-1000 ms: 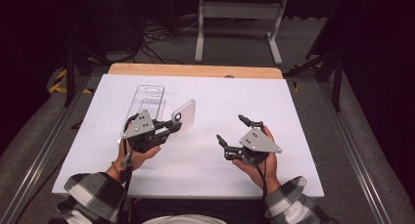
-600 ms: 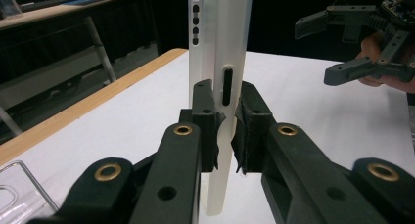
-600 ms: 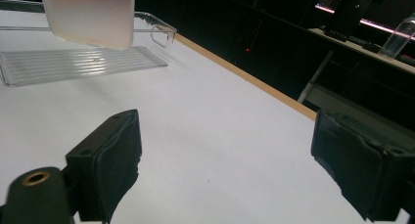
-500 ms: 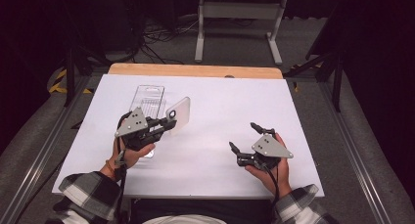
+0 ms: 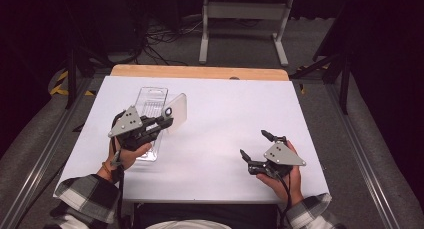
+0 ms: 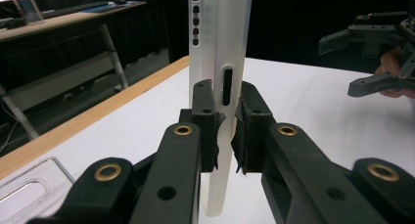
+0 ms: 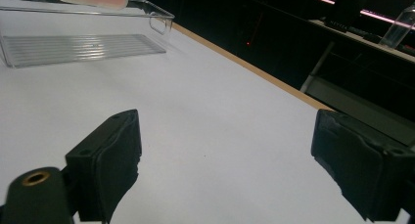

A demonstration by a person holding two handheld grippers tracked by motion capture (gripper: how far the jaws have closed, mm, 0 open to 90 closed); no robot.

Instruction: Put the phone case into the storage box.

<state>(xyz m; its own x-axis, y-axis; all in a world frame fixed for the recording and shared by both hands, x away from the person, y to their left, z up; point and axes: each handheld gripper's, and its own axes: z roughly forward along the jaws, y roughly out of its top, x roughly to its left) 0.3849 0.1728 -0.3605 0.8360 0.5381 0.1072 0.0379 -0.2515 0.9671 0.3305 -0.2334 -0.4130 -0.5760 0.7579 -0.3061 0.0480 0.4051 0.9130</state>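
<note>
Table [image 5: 225, 119] first: white, with your forearms coming in at the near edge. Your left hand [image 5: 125, 156] holds the left gripper [image 5: 169, 116] low at the left, pointing right and away; its jaws are clamped on the edge of a thin white slotted panel [image 5: 179, 109] standing upright above the table. Your right gripper [image 5: 255, 145] sits near right, well apart from the panel, jaws spread wide with nothing between them. Beside your left hand lies a clear plastic tray [image 5: 150, 101] on the table.
</note>
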